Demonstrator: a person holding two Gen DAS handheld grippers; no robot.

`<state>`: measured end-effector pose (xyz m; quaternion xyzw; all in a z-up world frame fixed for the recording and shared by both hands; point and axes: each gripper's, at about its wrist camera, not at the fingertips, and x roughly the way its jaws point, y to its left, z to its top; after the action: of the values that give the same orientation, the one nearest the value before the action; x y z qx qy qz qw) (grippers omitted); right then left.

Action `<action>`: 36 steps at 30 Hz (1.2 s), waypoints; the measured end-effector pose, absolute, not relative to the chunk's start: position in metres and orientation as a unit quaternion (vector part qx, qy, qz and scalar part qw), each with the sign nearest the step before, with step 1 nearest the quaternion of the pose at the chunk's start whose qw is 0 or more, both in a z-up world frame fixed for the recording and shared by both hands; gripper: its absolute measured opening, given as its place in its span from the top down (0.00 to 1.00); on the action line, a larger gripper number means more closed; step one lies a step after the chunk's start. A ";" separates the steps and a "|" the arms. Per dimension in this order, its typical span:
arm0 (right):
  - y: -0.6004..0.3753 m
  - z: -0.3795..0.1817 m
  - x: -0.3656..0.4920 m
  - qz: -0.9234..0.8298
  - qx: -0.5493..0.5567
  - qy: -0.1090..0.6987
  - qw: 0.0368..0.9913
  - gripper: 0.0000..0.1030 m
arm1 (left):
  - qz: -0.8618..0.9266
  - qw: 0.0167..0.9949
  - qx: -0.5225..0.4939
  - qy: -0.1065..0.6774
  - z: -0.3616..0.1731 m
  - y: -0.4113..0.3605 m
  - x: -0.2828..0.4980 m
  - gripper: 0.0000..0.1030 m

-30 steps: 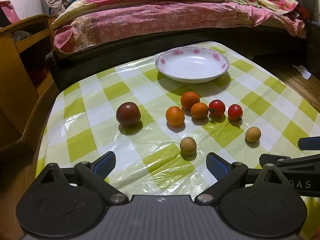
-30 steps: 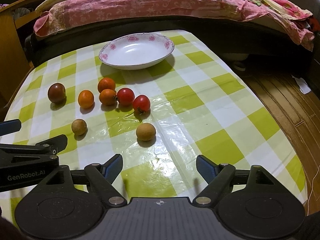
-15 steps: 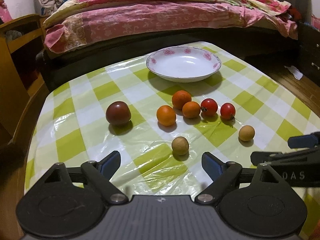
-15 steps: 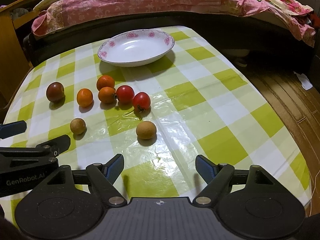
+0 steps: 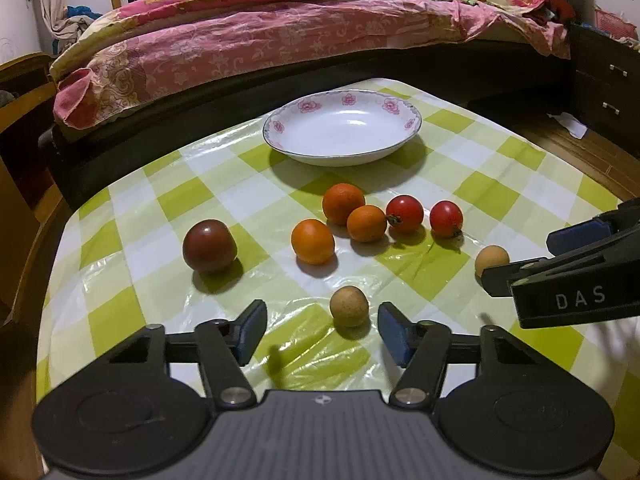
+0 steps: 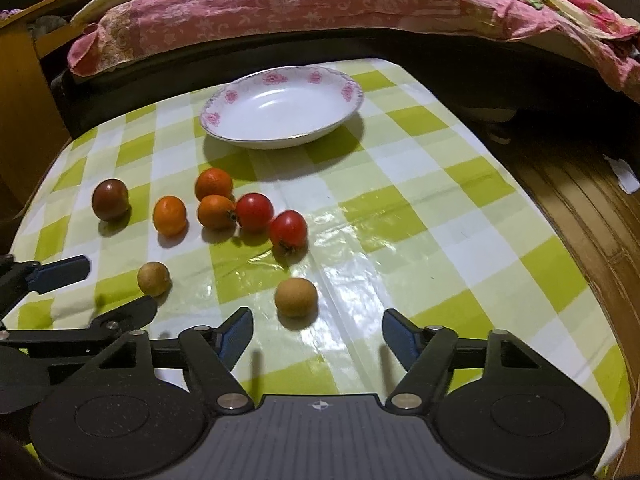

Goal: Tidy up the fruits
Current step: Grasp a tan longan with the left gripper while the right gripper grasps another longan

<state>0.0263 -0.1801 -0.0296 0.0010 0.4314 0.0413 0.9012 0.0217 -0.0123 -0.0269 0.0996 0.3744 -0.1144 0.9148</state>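
Fruits lie on a green-checked tablecloth [image 5: 132, 248]: a dark tomato [image 5: 209, 245], three small oranges [image 5: 313, 241], two red tomatoes [image 5: 405, 214] and two brown longans. My left gripper [image 5: 322, 330] is low over the cloth, its jaws closing. One longan [image 5: 349, 306] lies just ahead of its blue pads and is not touched. My right gripper [image 6: 318, 333] is also closing, with the other longan [image 6: 296, 297] just beyond its tips, untouched. An empty white flowered plate [image 5: 344, 128] sits behind the fruits.
A bed with a pink quilt [image 5: 280, 40] runs along the table's far side. Wooden furniture [image 5: 16, 128] stands at the left and a wooden floor [image 6: 580, 208] lies to the right. Each gripper shows at the edge of the other's view, close beside it.
Both pairs of jaws have narrowed, the left more than the right. Each longan now lies closer to its gripper's tips. No fruit has moved.
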 end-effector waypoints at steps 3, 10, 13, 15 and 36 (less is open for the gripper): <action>-0.178 -0.030 0.030 0.051 -0.012 0.430 0.902 0.41 | -0.127 0.914 0.097 0.372 -0.029 -0.013 0.026 0.47; -0.177 -0.037 0.039 0.071 -0.010 0.441 0.894 0.53 | -0.141 0.912 0.109 0.371 -0.037 -0.020 0.029 0.56; -0.176 -0.041 0.041 0.076 -0.008 0.446 0.892 0.58 | -0.142 0.912 0.109 0.369 -0.038 -0.020 0.031 0.59; -0.176 -0.041 0.042 0.077 -0.010 0.441 0.894 0.61 | -0.145 0.911 0.105 0.372 -0.039 -0.020 0.033 0.63; -0.178 -0.043 0.042 0.079 -0.011 0.433 0.898 0.69 | -0.151 0.908 0.101 0.377 -0.041 -0.021 0.033 0.70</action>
<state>0.0420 -0.1777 -0.0429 -0.0105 0.4333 0.0791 0.8977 0.0331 -0.0209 -0.0411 0.1013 0.3768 -0.1510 0.9083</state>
